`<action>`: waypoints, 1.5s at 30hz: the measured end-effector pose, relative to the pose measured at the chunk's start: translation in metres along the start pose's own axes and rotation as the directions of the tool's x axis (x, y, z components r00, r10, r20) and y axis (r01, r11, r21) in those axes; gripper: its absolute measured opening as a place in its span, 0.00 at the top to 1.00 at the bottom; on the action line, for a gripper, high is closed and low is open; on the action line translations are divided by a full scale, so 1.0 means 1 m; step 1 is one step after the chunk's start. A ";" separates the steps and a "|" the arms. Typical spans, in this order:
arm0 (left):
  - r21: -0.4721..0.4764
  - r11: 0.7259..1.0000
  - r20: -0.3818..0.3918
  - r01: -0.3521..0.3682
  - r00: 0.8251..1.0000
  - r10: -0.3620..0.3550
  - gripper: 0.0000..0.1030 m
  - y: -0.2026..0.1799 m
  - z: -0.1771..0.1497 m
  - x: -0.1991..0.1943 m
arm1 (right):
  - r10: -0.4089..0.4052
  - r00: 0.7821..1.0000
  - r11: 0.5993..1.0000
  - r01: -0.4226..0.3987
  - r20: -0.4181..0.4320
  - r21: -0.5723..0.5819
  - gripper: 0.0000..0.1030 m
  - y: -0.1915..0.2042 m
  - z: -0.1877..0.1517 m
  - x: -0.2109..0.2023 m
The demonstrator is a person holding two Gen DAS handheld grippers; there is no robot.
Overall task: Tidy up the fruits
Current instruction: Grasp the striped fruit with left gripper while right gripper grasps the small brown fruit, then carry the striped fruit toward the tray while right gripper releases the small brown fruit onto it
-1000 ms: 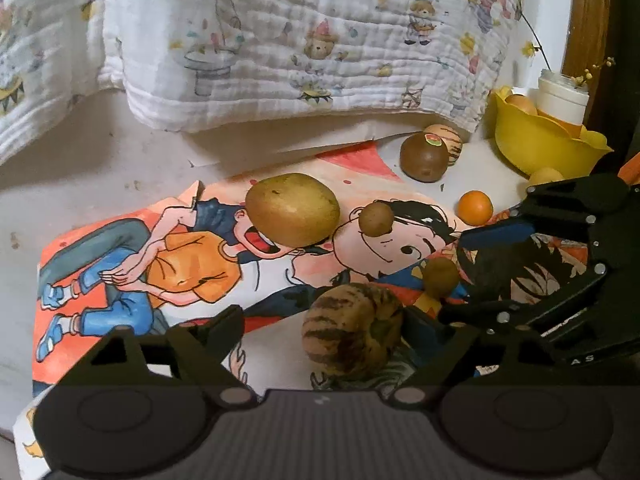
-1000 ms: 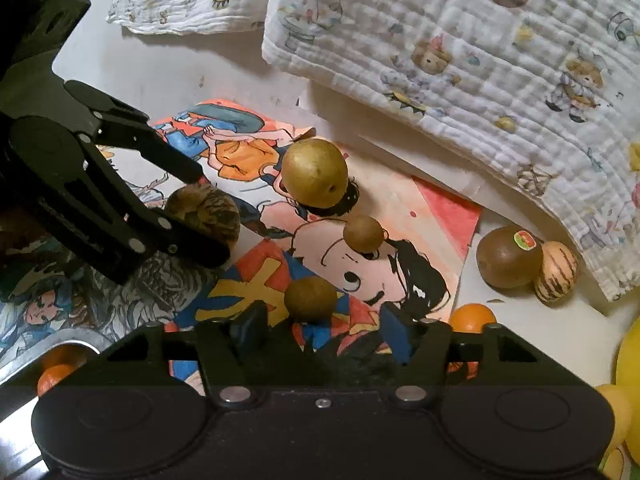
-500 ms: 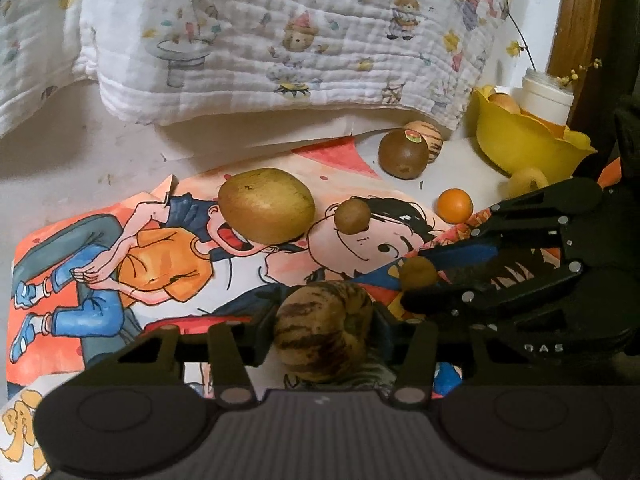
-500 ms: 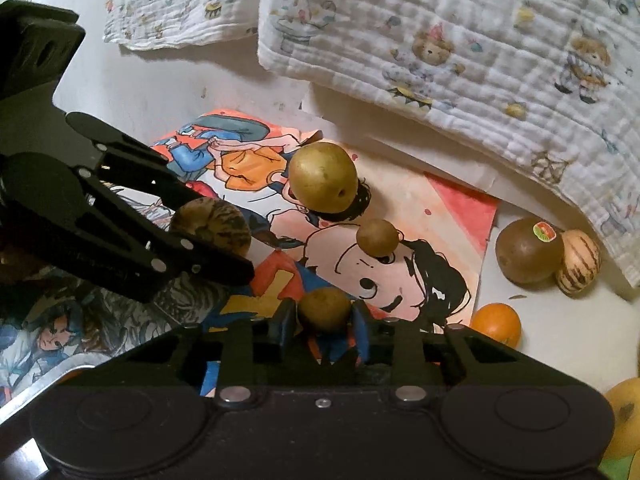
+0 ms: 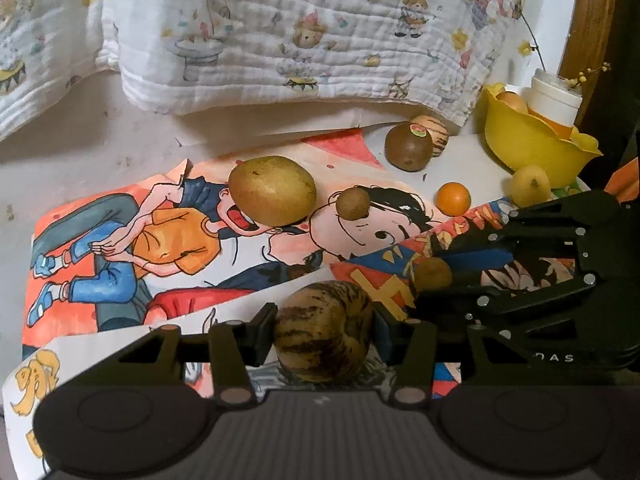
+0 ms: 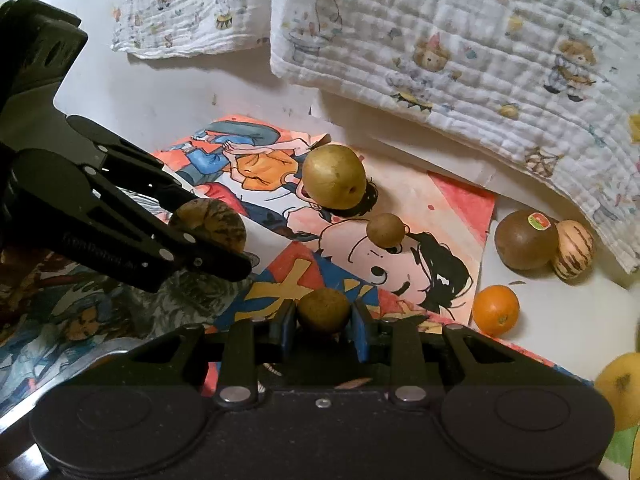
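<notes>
Left gripper (image 5: 324, 330) pinches the striped tan-brown oval melon (image 5: 323, 330), long axis running 9–3 o'clock. Right gripper (image 6: 323, 322) pinches 1 small round brown fruit (image 6: 323, 310), both above the cartoon poster (image 5: 168, 240).

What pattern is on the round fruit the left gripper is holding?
The striped fruit is tan with dark brown streaks, showing best in the left wrist view.
</notes>
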State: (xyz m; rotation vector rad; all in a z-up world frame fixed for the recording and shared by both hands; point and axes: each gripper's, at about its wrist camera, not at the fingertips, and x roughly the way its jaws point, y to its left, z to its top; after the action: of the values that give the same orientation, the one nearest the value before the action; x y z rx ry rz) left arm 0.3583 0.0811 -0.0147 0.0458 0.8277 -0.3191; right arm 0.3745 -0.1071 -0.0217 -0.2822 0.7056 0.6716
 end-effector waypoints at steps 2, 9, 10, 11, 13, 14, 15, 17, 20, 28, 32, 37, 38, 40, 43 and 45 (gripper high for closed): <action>0.003 1.000 0.008 -0.002 1.000 0.002 0.48 -0.004 -0.001 -0.007 | -0.001 1.000 1.000 0.000 0.009 0.004 0.69 0.001 -0.002 -0.007; 0.014 1.000 0.042 -0.003 0.999 0.002 0.48 -0.022 -0.007 -0.037 | -0.005 0.999 1.000 0.005 0.046 0.000 0.69 0.010 -0.009 -0.039; 0.015 1.000 0.046 -0.002 0.999 0.001 0.48 -0.025 -0.009 -0.042 | -0.005 0.999 1.000 0.006 0.051 -0.002 0.69 0.011 -0.011 -0.044; 0.016 1.000 0.050 0.000 0.999 -0.001 0.48 -0.029 -0.011 -0.047 | -0.007 0.998 1.000 0.007 0.056 -0.003 0.69 0.013 -0.012 -0.049; 0.015 1.000 0.055 0.007 0.998 -0.008 0.48 -0.036 -0.015 -0.055 | -0.008 0.998 1.000 0.008 0.066 -0.004 0.69 0.017 -0.017 -0.060; 0.014 1.000 0.057 0.011 0.998 -0.012 0.48 -0.040 -0.017 -0.060 | -0.007 0.998 1.000 0.007 0.070 -0.004 0.69 0.019 -0.020 -0.065; 0.014 1.000 0.057 0.015 0.998 -0.016 0.48 -0.042 -0.019 -0.064 | -0.006 0.997 1.000 0.006 0.074 -0.003 0.69 0.021 -0.023 -0.071; 0.013 1.000 0.059 0.025 0.998 -0.025 0.48 -0.049 -0.024 -0.073 | -0.003 0.997 1.000 0.003 0.082 -0.003 0.69 0.025 -0.029 -0.082; 0.014 0.999 0.060 0.037 0.997 -0.038 0.48 -0.060 -0.031 -0.085 | 0.002 0.996 1.000 -0.002 0.088 0.005 0.69 0.031 -0.040 -0.097; 0.022 0.998 0.047 0.060 0.997 -0.061 0.48 -0.087 -0.053 -0.101 | -0.002 0.997 0.999 0.000 0.079 0.034 0.69 0.044 -0.075 -0.134; 0.019 0.998 0.025 0.065 0.998 -0.066 0.48 -0.094 -0.064 -0.103 | -0.005 0.997 0.999 0.002 0.071 0.044 0.69 0.050 -0.091 -0.147; -0.008 0.997 -0.008 0.072 0.997 -0.072 0.48 -0.096 -0.075 -0.102 | 0.007 0.999 0.999 -0.009 0.053 0.037 0.69 0.060 -0.106 -0.155; -0.010 0.997 -0.012 0.070 0.997 -0.070 0.48 -0.096 -0.076 -0.102 | 0.010 0.999 0.999 -0.012 0.052 0.036 0.69 0.061 -0.109 -0.156; -0.015 0.998 -0.023 0.068 0.997 -0.068 0.48 -0.097 -0.079 -0.100 | 0.016 0.999 0.999 -0.018 0.047 0.035 0.69 0.065 -0.113 -0.157; -0.028 0.997 -0.041 0.066 0.997 -0.067 0.48 -0.098 -0.082 -0.097 | 0.029 0.999 0.999 -0.031 0.044 0.031 0.69 0.071 -0.117 -0.158; -0.030 0.998 -0.053 0.061 0.997 -0.063 0.48 -0.099 -0.084 -0.095 | 0.033 0.999 0.999 -0.034 0.042 0.024 0.69 0.075 -0.120 -0.159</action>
State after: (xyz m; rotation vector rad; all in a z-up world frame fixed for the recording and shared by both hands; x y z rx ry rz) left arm 0.2084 0.0253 0.0058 0.0025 0.8884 -0.3659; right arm 0.1752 -0.1798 -0.0036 -0.2334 0.6793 0.6988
